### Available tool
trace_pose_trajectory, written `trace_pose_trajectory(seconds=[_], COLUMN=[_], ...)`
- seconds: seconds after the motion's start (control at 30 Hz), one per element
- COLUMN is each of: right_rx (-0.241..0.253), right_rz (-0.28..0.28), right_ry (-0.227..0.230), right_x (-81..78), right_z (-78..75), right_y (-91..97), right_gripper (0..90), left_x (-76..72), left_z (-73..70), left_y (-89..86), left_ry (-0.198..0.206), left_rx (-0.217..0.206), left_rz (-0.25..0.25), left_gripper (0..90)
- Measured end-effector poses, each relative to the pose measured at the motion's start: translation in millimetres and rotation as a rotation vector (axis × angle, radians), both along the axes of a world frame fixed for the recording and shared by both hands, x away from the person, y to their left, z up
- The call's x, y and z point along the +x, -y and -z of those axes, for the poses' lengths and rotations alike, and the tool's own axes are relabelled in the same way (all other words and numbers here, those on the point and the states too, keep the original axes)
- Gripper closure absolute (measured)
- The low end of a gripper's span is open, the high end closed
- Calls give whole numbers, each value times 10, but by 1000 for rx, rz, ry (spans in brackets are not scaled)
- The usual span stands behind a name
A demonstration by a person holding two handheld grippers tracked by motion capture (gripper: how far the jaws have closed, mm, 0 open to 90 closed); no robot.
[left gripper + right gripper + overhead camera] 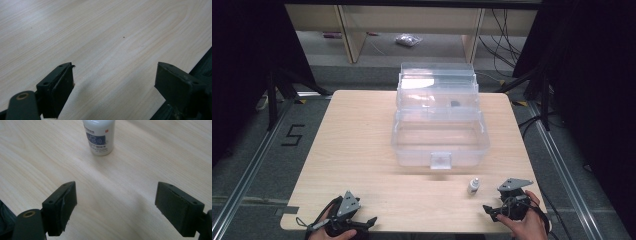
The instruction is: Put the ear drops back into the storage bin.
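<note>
so your right claw [115, 205] sits spread wide and empty, aimed at the small white bottle [99, 136] standing upright on the bench [362, 150] just ahead, ready to straddle it. your left claw [113, 87] rests spread too, holding nothing, clear of the open plastic box [439, 135].

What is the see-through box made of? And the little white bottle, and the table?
The box looks like clear hard plastic: you can see the table through its glossy walls. The little bottle seems to be white plastic, smooth and slightly shiny, with a blue printed label. The table looks like pale wood or a wood-look coating: grain lines run across a flat, matte surface.
</note>
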State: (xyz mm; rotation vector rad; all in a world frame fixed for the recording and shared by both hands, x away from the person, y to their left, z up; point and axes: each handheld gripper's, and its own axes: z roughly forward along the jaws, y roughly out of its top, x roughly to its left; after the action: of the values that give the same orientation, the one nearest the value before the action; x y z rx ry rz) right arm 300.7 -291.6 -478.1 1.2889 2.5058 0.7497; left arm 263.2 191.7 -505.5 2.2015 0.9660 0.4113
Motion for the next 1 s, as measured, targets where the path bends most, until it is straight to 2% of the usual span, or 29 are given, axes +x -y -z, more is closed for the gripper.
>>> trace_pose_trajectory(seconds=[0.13, 0.23, 0.3, 0.33, 0.37, 0.4, 0.43, 0.5, 0.53, 0.57, 0.6, 0.63, 0.83, 0.87, 0.93, 1.0], right_rx=[-11, -30, -34, -38, -19, -38, -39, -58, -60, -74, -77, -90, -115, -133, -142, -149], right_rz=[-10, -43, -43, -40, -18, -47, -46, -68, -52, -70, -70, -92, -111, -122, -117, -136], right_ry=[1, -6, -6, -36, -46, -27, -45, -33, -65, -51, -68, -61, -96, -79, -97, -100], right_x=[9, 29, 39, 43, 36, 65, 77, 116, 119, 143, 152, 191, 260, 299, 339, 368], right_z=[-36, -70, -86, -128, -137, -149, -179, -208, -230, -237, -260, -290, -398, -415, -431, -464], right_y=[-13, -38, -65, -75, -98, -79, -84, -86, -105, -106, -120, -139, -216, -229, -263, -302], right_gripper=[185, 187, 191, 193, 193, 193, 194, 196, 197, 197, 198, 198, 193, 193, 191, 187], left_x=[-4, 3, 5, 6, 2, 5, 7, 4, 11, 14, 14, 8, 9, 12, 17, 18], left_z=[0, 2, 4, 8, 7, 18, 7, 10, -5, -6, -5, 15, 14, -4, -8, -11], left_y=[7, 3, -3, 0, 2, 11, -1, 4, -21, -22, -23, 4, 5, -19, -25, -26], left_ry=[-3, 5, 0, -4, -4, 3, -1, -6, -19, -10, -11, -2, -1, -10, -10, -11], left_rx=[-2, 5, 15, 3, 1, 8, 11, -1, 32, 35, 34, -7, -6, 27, 42, 45], left_rz=[11, 1, -5, -4, -2, -14, 7, 5, 28, 30, 27, -3, -3, 26, 37, 42], left_gripper=[149, 149, 149, 149, 149, 149, 149, 149, 149, 148, 149, 148, 149, 149, 149, 149])
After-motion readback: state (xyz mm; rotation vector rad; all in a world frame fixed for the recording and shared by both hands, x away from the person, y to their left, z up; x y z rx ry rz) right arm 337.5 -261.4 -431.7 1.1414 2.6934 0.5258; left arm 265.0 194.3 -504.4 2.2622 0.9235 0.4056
